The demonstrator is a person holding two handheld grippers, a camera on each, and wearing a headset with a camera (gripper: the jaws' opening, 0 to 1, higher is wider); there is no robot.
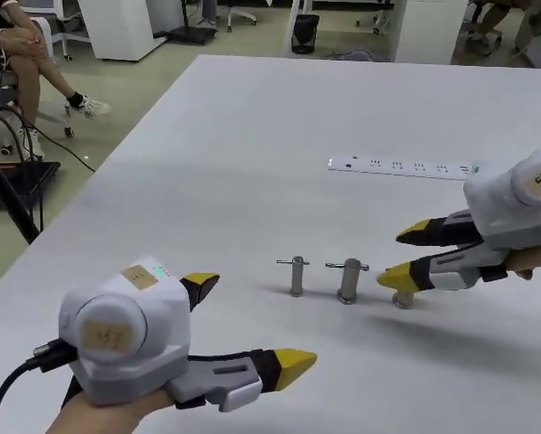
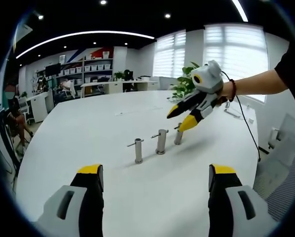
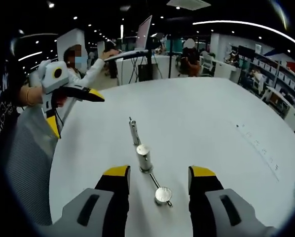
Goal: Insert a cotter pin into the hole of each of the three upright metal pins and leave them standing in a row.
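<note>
Both grippers spread-fingered and empty, three pins upright in a row.

The right gripper (image 3: 160, 173) has its fingers wide apart on either side of the end pin (image 3: 162, 195), with a gap on each side. A cotter pin (image 3: 153, 180) crosses that pin's top. The middle pin (image 1: 347, 282) and far pin (image 1: 296, 277) stand just beside it in line on the white surface (image 1: 207, 163), each with a thin cross pin. The left gripper (image 1: 251, 321), fingers spread, hovers well apart from the row. A power strip (image 1: 397, 167) lies beyond.
</note>
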